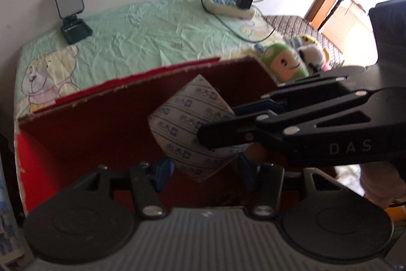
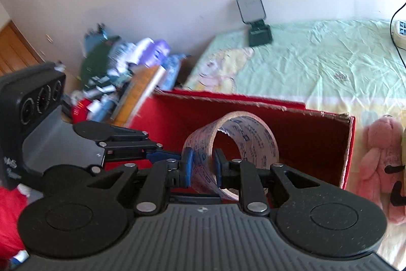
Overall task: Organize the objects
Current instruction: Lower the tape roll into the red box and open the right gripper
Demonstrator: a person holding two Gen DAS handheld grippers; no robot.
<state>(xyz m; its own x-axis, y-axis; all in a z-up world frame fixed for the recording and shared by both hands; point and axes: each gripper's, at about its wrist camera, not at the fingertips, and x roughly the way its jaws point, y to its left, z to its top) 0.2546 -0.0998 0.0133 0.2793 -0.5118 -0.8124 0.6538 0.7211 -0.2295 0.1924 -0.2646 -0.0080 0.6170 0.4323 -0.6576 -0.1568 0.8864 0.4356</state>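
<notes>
The right gripper [image 2: 202,166] pinches the wall of the tape roll [image 2: 236,141] — 1 pad inside the ring, 1 outside — over the red box [image 2: 317,144]. The left gripper [image 1: 203,170] stands open around the roll, pads apart from it.

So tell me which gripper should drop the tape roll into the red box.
Right. The right gripper already pinches the tape roll's wall above the red box; the left gripper is open, holding nothing.

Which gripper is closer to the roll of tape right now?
Right. The right gripper is clamped on the wall of the tape roll over the red box. The left gripper is open beside the roll, not pressing it.
</notes>
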